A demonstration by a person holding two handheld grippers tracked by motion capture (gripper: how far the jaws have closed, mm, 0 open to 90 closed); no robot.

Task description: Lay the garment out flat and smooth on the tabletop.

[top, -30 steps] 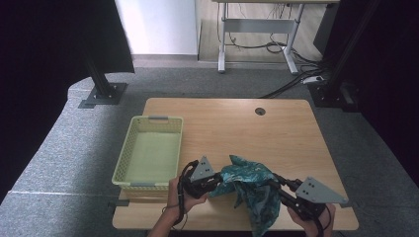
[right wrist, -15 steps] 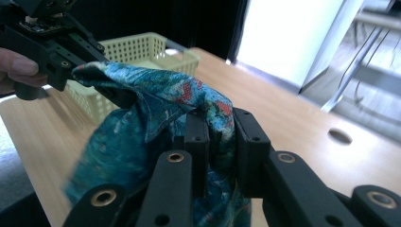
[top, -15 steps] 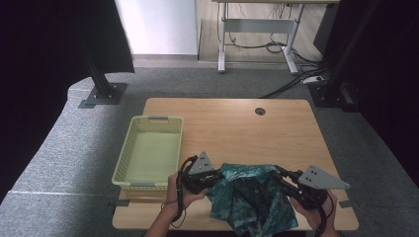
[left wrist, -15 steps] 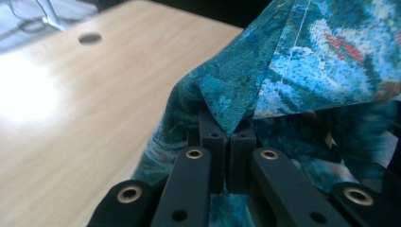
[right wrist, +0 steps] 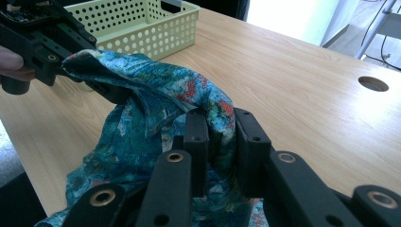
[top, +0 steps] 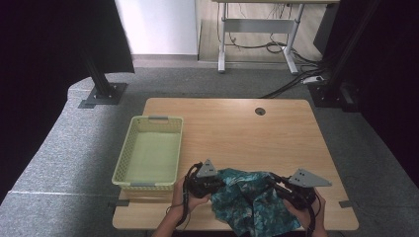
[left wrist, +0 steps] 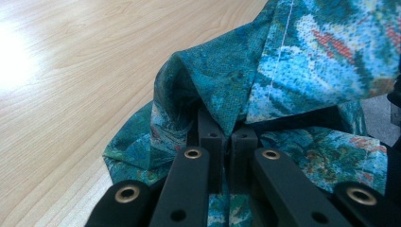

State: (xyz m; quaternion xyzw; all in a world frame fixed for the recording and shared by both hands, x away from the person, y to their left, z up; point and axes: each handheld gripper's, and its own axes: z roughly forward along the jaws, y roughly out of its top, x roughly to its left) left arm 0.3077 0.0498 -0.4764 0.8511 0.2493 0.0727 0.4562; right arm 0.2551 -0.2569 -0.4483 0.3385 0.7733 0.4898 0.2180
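Observation:
A teal patterned cloth with red and white flecks lies bunched near the table's front edge, part of it hanging over the edge. My left gripper is shut on the cloth's left side; in the left gripper view its jaws pinch a raised fold of the cloth. At the cloth's right side my right gripper is shut on another bunch of the cloth, which is squeezed between its pads. The other gripper shows at the upper left of the right gripper view, holding the far end.
A pale yellow perforated basket stands empty on the left of the wooden table. A cable hole sits near the table's far edge. Desk legs and cables stand on the floor beyond.
Both grippers have come down toward the table and drawn apart. The cloth, hanging in a narrow bunch before, now lies wider and lower across the front edge.

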